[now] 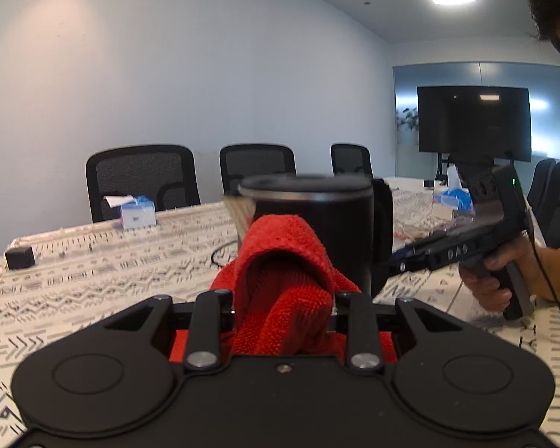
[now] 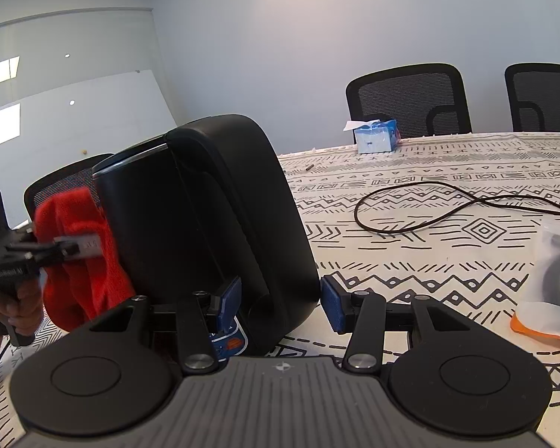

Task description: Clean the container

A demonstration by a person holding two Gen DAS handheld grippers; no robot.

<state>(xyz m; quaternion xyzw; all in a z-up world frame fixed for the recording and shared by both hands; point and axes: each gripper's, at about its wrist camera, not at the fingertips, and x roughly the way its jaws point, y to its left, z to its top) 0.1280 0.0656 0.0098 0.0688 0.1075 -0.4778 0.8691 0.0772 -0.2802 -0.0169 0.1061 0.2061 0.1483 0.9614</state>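
A black kettle-like container [image 1: 317, 224] with a wide handle [image 2: 242, 205] stands on the patterned tablecloth [image 2: 429, 261]. My left gripper [image 1: 283, 298] is shut on a red cloth [image 1: 283, 261] and presses it against the container's side; the cloth also shows in the right wrist view [image 2: 78, 254]. My right gripper [image 2: 280, 302] has its blue-padded jaws on either side of the handle's lower part, with a small gap on the right. In the left wrist view the right gripper [image 1: 384, 261] reaches the handle from the right.
A black cable [image 2: 429, 205] loops on the table to the right. A blue tissue box [image 2: 375, 136] sits at the far edge, another [image 1: 451, 201] at the far right. A plastic bag [image 2: 552, 280] lies at right. Office chairs [image 1: 142, 179] line the table. A small black box [image 1: 18, 257] sits left.
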